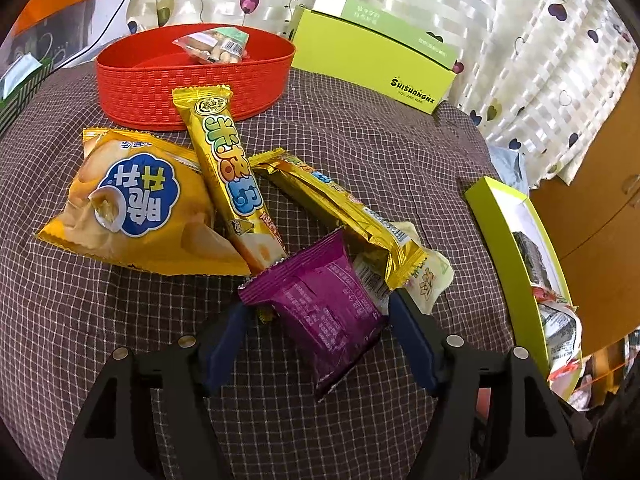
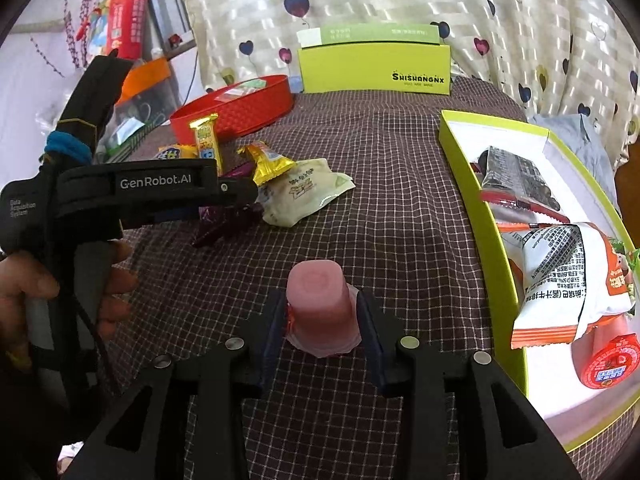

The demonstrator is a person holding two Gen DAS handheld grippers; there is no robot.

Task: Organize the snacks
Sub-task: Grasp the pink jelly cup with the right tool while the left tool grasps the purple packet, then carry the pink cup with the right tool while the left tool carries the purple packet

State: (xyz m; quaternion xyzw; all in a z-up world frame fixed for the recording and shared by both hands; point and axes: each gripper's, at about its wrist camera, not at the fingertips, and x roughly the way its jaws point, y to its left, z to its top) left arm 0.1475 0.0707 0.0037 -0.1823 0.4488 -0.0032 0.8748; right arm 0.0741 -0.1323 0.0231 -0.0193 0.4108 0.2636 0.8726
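My left gripper (image 1: pixel 316 316) is open around a purple snack packet (image 1: pixel 320 312) that lies on the checked cloth; its pads stand apart from the packet's sides. Behind it lie two gold wafer bars (image 1: pixel 224 176), a yellow chip bag (image 1: pixel 136 204) and a pale packet (image 1: pixel 424 276). My right gripper (image 2: pixel 322 312) is shut on a pink jelly cup (image 2: pixel 320 308), held upside down just above the cloth. The left gripper also shows in the right wrist view (image 2: pixel 240 200), at the snack pile.
A red basket (image 1: pixel 160 92) at the back left holds one clear packet (image 1: pixel 212 46). A green tray (image 2: pixel 476 184) on the right holds several snacks. A green box (image 2: pixel 374 68) stands at the back against the curtain.
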